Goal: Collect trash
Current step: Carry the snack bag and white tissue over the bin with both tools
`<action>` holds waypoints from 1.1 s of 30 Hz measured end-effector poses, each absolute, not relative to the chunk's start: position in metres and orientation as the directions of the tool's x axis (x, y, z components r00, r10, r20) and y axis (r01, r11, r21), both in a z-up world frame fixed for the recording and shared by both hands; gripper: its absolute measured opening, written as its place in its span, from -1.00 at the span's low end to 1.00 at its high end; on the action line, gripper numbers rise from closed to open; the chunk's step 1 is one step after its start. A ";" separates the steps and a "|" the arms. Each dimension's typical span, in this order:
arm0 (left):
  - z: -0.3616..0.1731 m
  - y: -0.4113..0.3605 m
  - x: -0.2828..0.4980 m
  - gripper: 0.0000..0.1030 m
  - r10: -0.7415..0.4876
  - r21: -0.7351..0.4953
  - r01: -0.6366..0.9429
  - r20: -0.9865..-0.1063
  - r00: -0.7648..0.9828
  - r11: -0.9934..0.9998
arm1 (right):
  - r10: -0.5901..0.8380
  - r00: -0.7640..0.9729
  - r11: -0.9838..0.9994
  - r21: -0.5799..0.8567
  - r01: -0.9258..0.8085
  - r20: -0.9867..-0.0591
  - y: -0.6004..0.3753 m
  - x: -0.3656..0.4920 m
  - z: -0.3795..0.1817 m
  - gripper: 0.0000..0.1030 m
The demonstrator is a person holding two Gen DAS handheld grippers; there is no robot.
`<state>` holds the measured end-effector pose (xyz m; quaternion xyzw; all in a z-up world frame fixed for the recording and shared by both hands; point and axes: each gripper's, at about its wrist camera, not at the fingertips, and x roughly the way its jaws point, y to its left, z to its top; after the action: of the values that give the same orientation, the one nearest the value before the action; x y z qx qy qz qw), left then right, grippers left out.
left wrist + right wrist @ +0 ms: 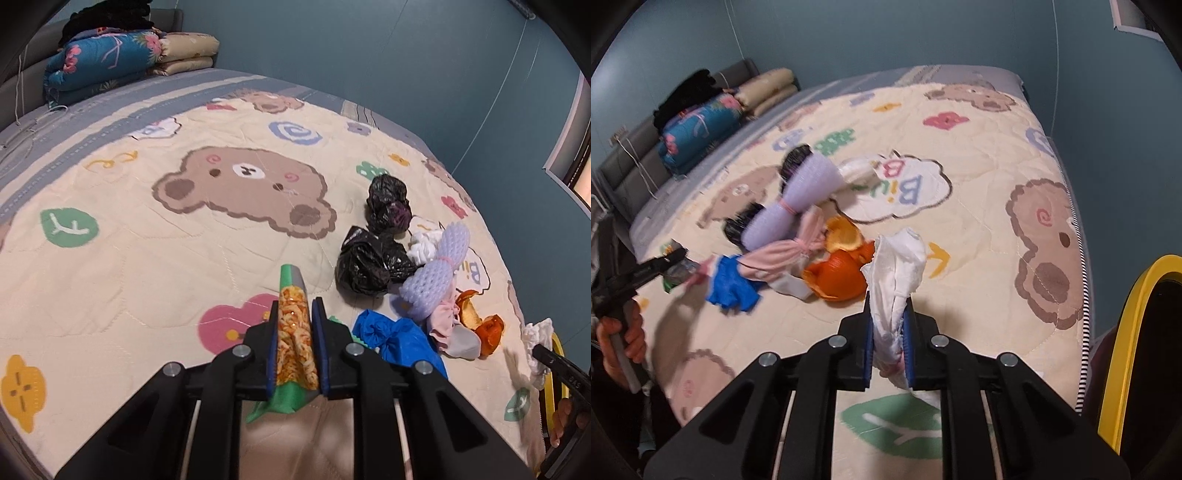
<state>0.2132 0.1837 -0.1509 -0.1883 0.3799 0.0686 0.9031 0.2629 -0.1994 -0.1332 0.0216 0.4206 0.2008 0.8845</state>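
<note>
Both picks made. Left gripper clamps the snack wrapper; right gripper clamps crumpled white tissue, both lifted near the bedspread's near edge. Next, probably: carry to yellow-rimmed bin, release.

Cream bear-print quilt; orange-green snack wrapper; white tissue.
</note>
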 end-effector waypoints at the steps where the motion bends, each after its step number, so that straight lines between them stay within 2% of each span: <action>1: -0.148 0.184 0.212 -0.70 -0.016 -0.288 -0.270 -0.711 0.703 0.919 | 0.383 0.567 0.915 0.217 -0.340 -0.730 -0.200 0.261 -0.130 -0.76; 9: -0.120 0.174 0.200 -0.70 -0.018 -0.271 -0.233 -0.687 0.727 0.934 | 0.495 0.547 0.865 0.324 -0.383 -0.675 -0.205 0.238 -0.104 -0.76; 19: -0.095 0.135 0.194 -0.70 -0.042 -0.231 -0.153 -0.667 0.744 0.961 | 0.496 0.510 0.864 0.346 -0.365 -0.703 -0.219 0.213 -0.094 -0.76; 33: -0.069 0.064 0.197 -0.70 -0.152 -0.237 -0.007 -0.643 0.751 0.972 | 0.476 0.610 0.879 0.327 -0.347 -0.633 -0.270 0.181 -0.045 -0.76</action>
<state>0.1969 0.0642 -0.0693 -0.1128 0.3509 -0.0390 0.9288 0.1808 -0.2704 -0.0445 0.0857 0.3767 0.2306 0.8931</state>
